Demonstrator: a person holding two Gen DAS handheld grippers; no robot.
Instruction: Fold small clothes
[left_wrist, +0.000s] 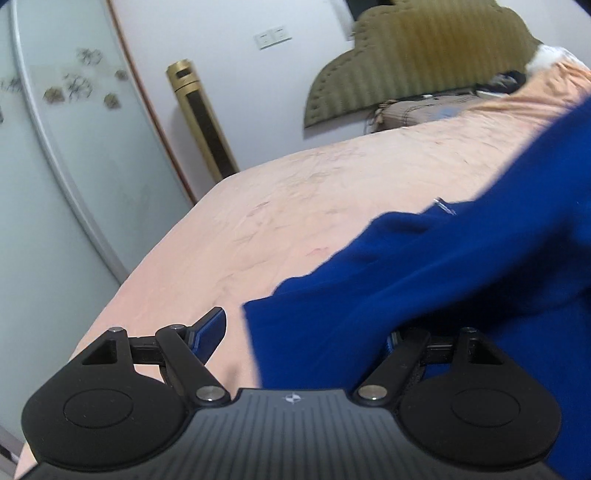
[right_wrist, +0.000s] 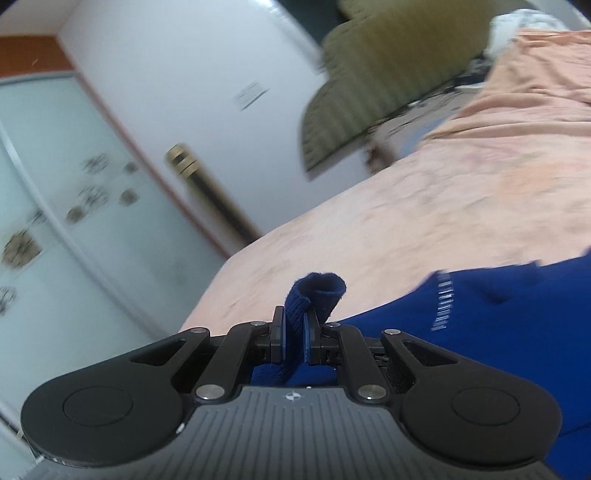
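A dark blue garment (left_wrist: 424, 280) lies on the peach bedsheet (left_wrist: 295, 206) and fills the right of the left wrist view. My left gripper (left_wrist: 299, 332) is open; its left finger (left_wrist: 210, 332) shows bare, and the cloth drapes over the right finger. In the right wrist view my right gripper (right_wrist: 294, 332) is shut on a ribbed edge of the blue garment (right_wrist: 480, 314), which loops up above the pads (right_wrist: 279, 334). The garment hangs to the right with pale printed lettering (right_wrist: 443, 306).
The bed's left edge (left_wrist: 155, 258) drops toward a frosted glass wardrobe door (left_wrist: 74, 166). A gold tower fan (left_wrist: 203, 118) stands by the white wall. An olive padded headboard (left_wrist: 424, 59) and a patterned pillow (left_wrist: 424, 110) are at the far end.
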